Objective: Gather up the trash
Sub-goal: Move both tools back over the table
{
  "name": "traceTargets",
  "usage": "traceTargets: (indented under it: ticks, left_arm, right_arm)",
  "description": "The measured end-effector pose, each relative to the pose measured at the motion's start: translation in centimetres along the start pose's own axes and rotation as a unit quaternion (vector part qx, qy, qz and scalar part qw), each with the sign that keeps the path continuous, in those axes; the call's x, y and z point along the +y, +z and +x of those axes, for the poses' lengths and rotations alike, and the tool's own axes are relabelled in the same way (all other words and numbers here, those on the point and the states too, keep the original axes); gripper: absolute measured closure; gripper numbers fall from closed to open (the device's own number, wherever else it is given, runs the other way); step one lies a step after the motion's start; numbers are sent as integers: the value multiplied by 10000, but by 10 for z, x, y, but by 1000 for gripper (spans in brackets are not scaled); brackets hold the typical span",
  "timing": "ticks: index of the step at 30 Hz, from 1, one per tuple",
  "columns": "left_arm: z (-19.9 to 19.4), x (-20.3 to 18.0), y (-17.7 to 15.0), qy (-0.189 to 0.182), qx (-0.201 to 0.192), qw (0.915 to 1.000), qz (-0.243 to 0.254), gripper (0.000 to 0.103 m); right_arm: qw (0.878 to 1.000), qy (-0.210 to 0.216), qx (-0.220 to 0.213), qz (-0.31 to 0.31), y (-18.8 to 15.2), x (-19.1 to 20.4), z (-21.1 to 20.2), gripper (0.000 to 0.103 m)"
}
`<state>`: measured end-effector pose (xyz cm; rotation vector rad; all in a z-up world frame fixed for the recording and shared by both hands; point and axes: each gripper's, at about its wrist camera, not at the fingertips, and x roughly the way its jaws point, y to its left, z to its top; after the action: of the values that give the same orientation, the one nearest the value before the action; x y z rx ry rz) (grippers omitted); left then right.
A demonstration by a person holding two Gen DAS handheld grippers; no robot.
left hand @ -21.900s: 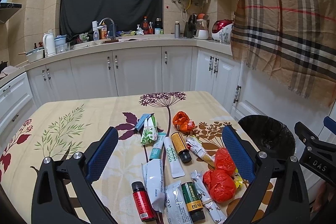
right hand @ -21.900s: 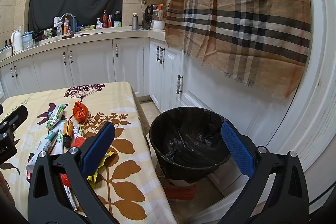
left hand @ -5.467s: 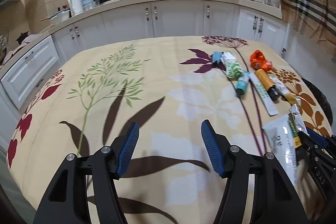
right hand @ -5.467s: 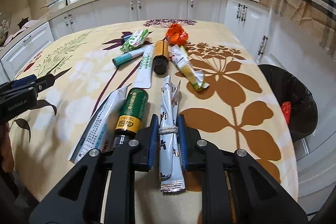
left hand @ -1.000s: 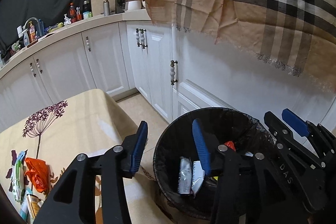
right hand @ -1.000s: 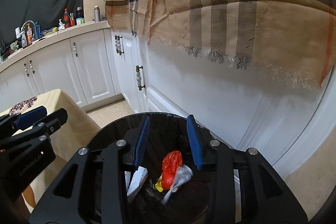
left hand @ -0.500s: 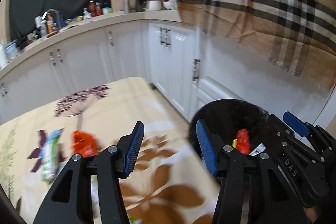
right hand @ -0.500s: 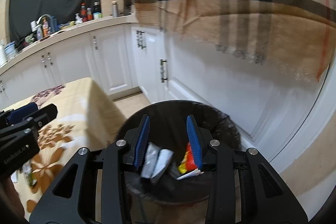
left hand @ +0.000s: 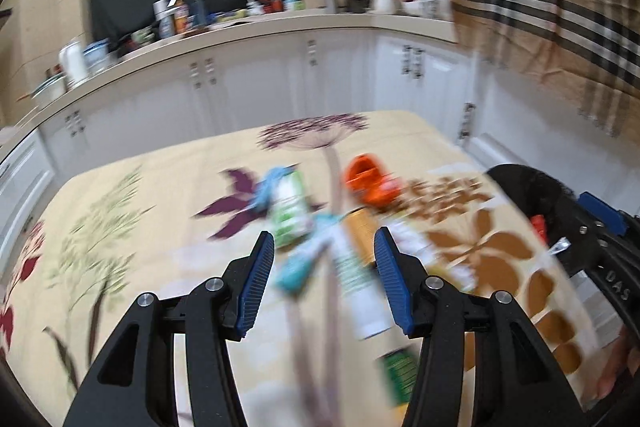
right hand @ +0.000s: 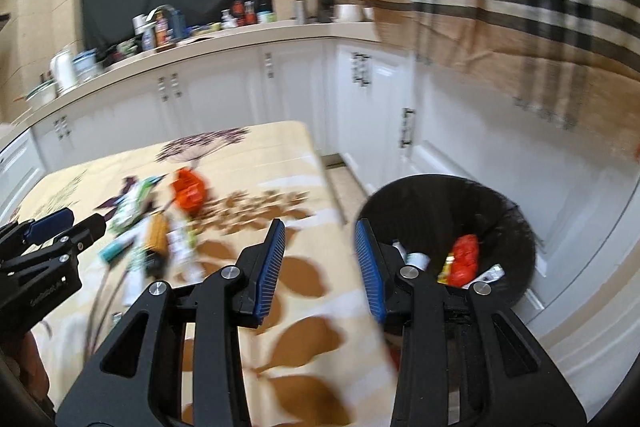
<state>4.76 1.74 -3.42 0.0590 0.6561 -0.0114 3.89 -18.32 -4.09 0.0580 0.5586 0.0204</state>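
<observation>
Trash [left hand: 348,267] below open left tool [left hand: 324,259]

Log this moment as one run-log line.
stage: between pickups | left gripper: open, empty, over table trash | right gripper: open, empty | trash bin: holds red bag, wrappers | orange bag: on table

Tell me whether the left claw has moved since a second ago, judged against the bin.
Yes. The left claw has swung away from the bin, which now sits at the right edge, and points over the table and its trash.
</observation>
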Motion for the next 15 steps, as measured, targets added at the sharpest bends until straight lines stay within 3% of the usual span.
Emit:
traceTargets:
  ticks: [8,15]
  left_arm:
    - [-17,61,-28,540,75,9977,-411,51]
    - [-25,93,-48,811,180,9946,-615,51]
  right_arm:
    - [9972,570,201,-432,-21,62,-10,67]
    - [9921,901,392,-775,-41,102,-18,67]
